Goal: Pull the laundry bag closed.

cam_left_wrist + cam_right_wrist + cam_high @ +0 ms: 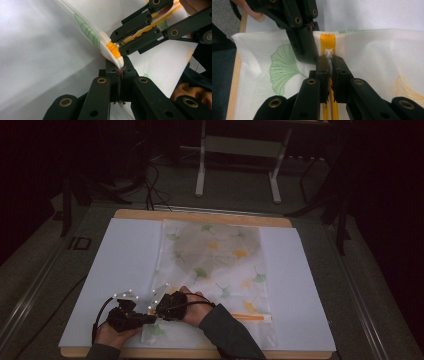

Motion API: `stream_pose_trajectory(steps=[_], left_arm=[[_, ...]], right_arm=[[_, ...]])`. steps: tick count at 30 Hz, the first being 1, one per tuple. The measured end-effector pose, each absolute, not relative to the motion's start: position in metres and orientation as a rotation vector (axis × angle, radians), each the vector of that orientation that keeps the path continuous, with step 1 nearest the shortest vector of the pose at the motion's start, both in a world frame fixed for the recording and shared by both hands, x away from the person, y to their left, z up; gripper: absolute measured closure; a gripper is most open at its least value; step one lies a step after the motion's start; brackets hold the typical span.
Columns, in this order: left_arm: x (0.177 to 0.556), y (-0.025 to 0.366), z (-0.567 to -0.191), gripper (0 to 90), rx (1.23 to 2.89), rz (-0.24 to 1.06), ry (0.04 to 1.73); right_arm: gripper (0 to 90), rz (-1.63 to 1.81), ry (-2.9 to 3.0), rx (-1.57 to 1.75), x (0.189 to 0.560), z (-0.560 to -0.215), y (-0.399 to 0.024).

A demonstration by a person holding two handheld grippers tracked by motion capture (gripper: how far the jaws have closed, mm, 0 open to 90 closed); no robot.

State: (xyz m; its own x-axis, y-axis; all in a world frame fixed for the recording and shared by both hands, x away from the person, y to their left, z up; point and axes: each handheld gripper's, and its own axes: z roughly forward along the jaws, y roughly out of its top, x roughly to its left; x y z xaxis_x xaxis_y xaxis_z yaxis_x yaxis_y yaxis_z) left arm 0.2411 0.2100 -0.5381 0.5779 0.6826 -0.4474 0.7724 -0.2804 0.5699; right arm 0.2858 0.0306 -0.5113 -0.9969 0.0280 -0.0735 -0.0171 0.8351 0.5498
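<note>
Mesh laundry bag (215, 270), white with green and yellow ginkgo leaves printed on it, lies flat on a pale sheet (120, 265) that covers the wooden table (200, 216). Something greyish shows through the mesh in the far half of the bag; what it is cannot be told. An orange zipper (250, 318) runs along the bag's near end, toward the person.

On the left, the left gripper (150, 318) sits at the bag's near left corner. In the left gripper view its jaws are pressed together on the edge of the mesh (119, 65), just beside the orange end of the zipper (113, 50); fabric is pinched between the pads.

Just to its right, almost touching it, comes the right gripper (156, 306), the hand (192, 312) reaching across the bag. In the right gripper view its jaws stand narrow, clamped on the small white zipper pull (328, 55) at the top of the orange zipper tape (328, 41), with the left gripper's jaw right beside it on the fabric.
</note>
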Motion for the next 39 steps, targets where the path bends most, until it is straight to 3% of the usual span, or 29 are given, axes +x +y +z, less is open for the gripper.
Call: stream_pose_trajectory(steps=[39], left_arm=[[0.2391,0.2109,-0.536,88.0,2.031,-0.135,1.146]], right_arm=[[85.9,0.846,2.934,0.015,0.286,-0.5182,0.0225]])
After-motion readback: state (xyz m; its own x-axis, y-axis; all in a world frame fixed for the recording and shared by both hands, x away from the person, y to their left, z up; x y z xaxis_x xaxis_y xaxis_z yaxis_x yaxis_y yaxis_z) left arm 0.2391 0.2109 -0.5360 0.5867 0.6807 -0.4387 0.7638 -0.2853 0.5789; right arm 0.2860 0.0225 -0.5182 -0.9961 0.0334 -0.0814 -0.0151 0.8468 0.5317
